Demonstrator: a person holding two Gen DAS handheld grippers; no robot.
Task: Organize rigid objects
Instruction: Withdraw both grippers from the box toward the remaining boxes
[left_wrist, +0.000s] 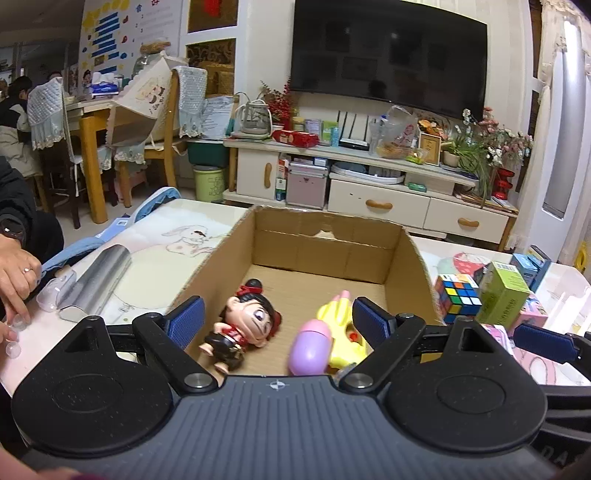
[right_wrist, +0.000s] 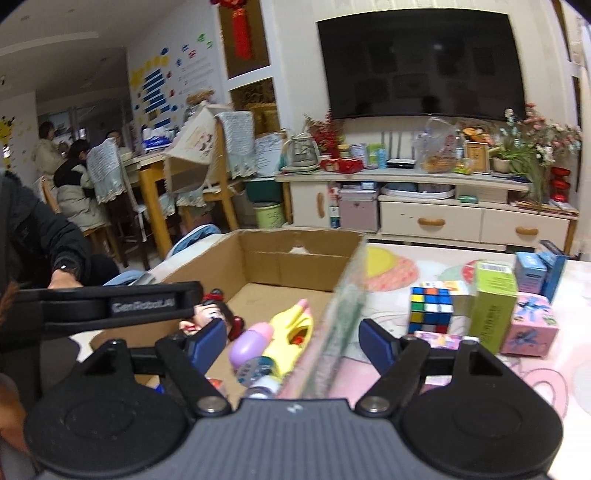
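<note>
A cardboard box (left_wrist: 413, 266) stands open on the table and also shows in the right wrist view (right_wrist: 258, 258). Inside lie a doll figure (left_wrist: 243, 328) and a yellow and purple toy water gun (left_wrist: 325, 339), which the right wrist view shows too (right_wrist: 273, 339). My left gripper (left_wrist: 279, 325) is open and empty above the box's near end. My right gripper (right_wrist: 293, 341) is open and empty over the box's right wall. A Rubik's cube (right_wrist: 430, 308), a green box (right_wrist: 493, 310) and a pink box (right_wrist: 532, 326) stand on the table to the right.
Blue boxes (right_wrist: 539, 267) stand behind the green box. A silver roll (left_wrist: 96, 280) lies left of the cardboard box, near a person's hand (left_wrist: 16, 277). A TV cabinet (left_wrist: 369, 184) stands behind the table. Chairs and a dining table are at far left.
</note>
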